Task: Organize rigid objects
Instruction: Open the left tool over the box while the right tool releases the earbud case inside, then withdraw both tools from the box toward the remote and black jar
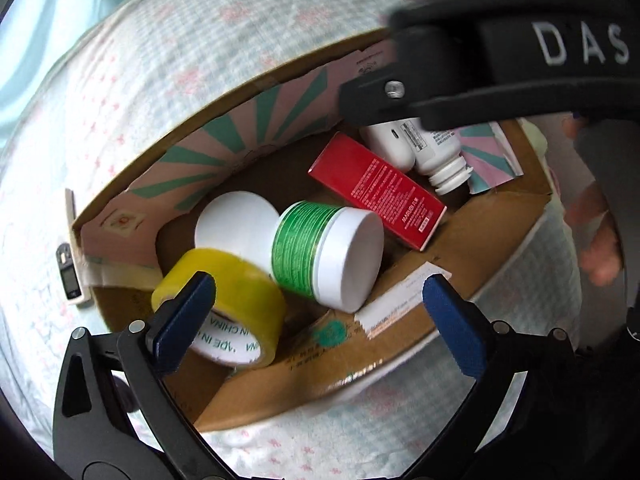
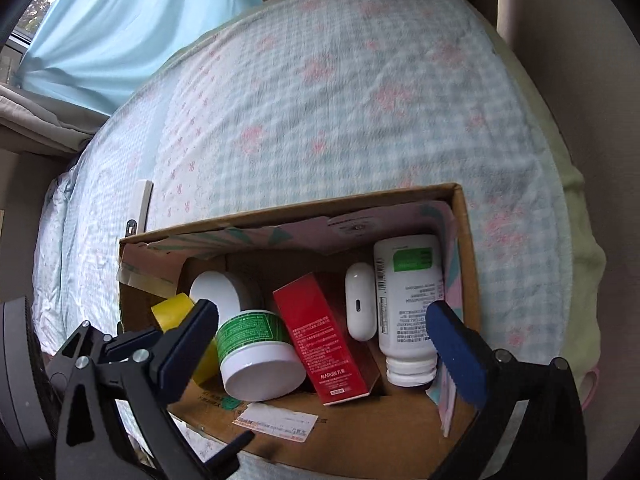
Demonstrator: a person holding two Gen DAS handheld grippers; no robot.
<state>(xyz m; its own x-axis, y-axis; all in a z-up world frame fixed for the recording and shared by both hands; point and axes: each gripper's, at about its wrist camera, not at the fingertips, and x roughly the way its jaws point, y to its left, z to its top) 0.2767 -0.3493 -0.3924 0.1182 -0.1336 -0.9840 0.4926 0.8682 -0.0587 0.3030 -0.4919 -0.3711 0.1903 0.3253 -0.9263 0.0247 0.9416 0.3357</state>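
Note:
A cardboard box [image 1: 472, 232] [image 2: 466, 248] lies on the bed. Inside it are a yellow tape roll [image 1: 224, 296] [image 2: 172, 310], a green jar with a white lid [image 1: 324, 256] [image 2: 256, 348], a second white-lidded jar [image 1: 236, 224] [image 2: 216, 290], a red carton [image 1: 380, 188] [image 2: 324, 336], a white earbud case [image 1: 388, 140] [image 2: 360, 304] and a white pill bottle [image 1: 440, 156] [image 2: 408, 308]. My left gripper [image 1: 316, 320] is open and empty over the box's near wall. My right gripper [image 2: 320, 344] is open and empty above the box; its body shows in the left wrist view [image 1: 480, 76].
The bed has a pale blue checked sheet with pink flowers [image 2: 340, 92]. A small white device [image 1: 72, 276] [image 2: 140, 208] lies on the sheet left of the box. A light blue curtain [image 2: 120, 20] hangs at the far left.

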